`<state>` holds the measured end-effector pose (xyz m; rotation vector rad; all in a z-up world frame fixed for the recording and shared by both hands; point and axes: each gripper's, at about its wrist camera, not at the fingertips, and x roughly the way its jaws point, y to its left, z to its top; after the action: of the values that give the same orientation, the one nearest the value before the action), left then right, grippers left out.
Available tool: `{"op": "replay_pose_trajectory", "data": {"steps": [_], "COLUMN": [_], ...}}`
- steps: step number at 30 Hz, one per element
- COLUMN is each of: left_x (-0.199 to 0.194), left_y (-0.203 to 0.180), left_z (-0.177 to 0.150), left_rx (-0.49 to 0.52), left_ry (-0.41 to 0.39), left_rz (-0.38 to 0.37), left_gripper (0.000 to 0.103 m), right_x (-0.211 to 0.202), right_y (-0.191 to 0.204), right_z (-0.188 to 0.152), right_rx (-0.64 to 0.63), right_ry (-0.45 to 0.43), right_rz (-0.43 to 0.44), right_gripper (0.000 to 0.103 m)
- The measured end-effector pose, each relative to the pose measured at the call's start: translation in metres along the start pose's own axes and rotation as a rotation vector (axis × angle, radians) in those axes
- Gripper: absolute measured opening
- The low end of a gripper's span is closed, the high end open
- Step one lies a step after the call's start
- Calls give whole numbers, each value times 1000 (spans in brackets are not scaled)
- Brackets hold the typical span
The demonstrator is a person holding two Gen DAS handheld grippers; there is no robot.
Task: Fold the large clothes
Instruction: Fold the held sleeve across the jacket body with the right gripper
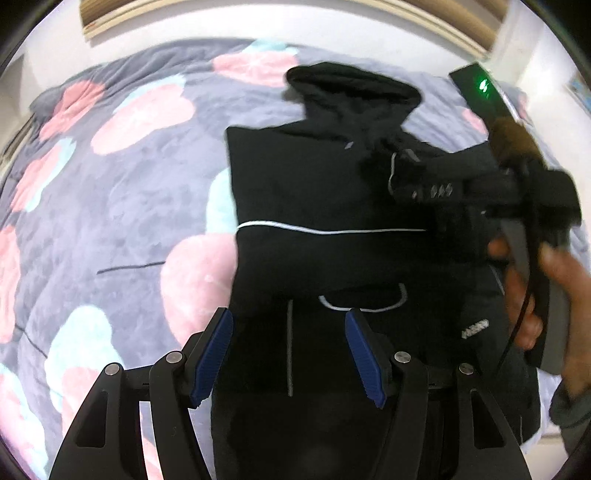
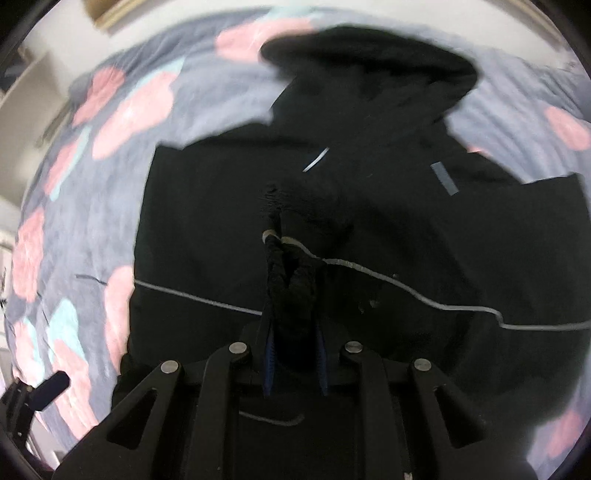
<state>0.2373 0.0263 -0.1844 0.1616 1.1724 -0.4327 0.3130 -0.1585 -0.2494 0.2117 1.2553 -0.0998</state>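
Note:
A black hoodie (image 1: 314,184) with thin white piping (image 1: 332,230) lies flat on the bed, its hood (image 1: 351,88) at the far end. My left gripper (image 1: 288,317) hovers open over the hoodie's lower front, with nothing between its blue pads (image 1: 212,354). At the right of the left wrist view, a hand (image 1: 528,295) holds my right gripper (image 1: 413,184) over the chest area. In the right wrist view, the right gripper (image 2: 291,288) is shut on a bunched fold of the hoodie's (image 2: 406,221) black fabric, lifted above the body.
A grey quilt (image 1: 110,184) with pink and teal hearts covers the bed and spreads wide to the left of the hoodie (image 2: 85,177). A wooden frame (image 1: 443,22) and pale wall lie beyond the far edge. A dark device part (image 2: 40,395) shows at lower left.

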Motion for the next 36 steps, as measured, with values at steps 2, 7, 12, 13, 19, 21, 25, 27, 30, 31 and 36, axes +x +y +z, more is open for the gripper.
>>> {"op": "replay_pose_trajectory", "data": {"steps": [2, 7, 12, 13, 19, 21, 25, 27, 30, 31, 36], "left_x": [10, 29, 35, 36, 61, 80, 116, 133, 151, 157, 156], "left_y": [5, 8, 6, 4, -20, -26, -39, -47, -58, -64, -73], "left_z": [2, 9, 22, 27, 61, 74, 95, 101, 105, 106, 105], "left_rx": [-31, -59, -84, -85, -52, -69, -106, -118, -118, -111, -94], "left_ry": [20, 49, 33, 28, 27, 47, 87, 113, 144, 150, 123], "left_rz": [9, 16, -19, -36, -215, -312, -409, -443, -439, -426, -398], "left_gripper": [65, 65, 65, 65, 65, 65, 65, 65, 65, 55, 19], "right_x": [18, 29, -28, -45, -99, -96, -77, -58, -30, -24, -34], "right_y": [4, 4, -24, -36, -133, -169, -221, -227, -228, -226, -231], "right_z": [-2, -10, -25, -29, -44, -47, -53, -55, -53, -51, -49], "right_rx": [-29, -108, -124, -114, 51, 133, 249, 254, 238, 216, 235], "right_ry": [32, 91, 15, -20, -174, -165, -141, -101, -52, -44, -39], "right_rz": [-7, 64, 103, 94, -86, -125, -133, -136, -149, -172, -125], "right_gripper": [32, 47, 53, 62, 70, 69, 62, 61, 61, 62, 63]}}
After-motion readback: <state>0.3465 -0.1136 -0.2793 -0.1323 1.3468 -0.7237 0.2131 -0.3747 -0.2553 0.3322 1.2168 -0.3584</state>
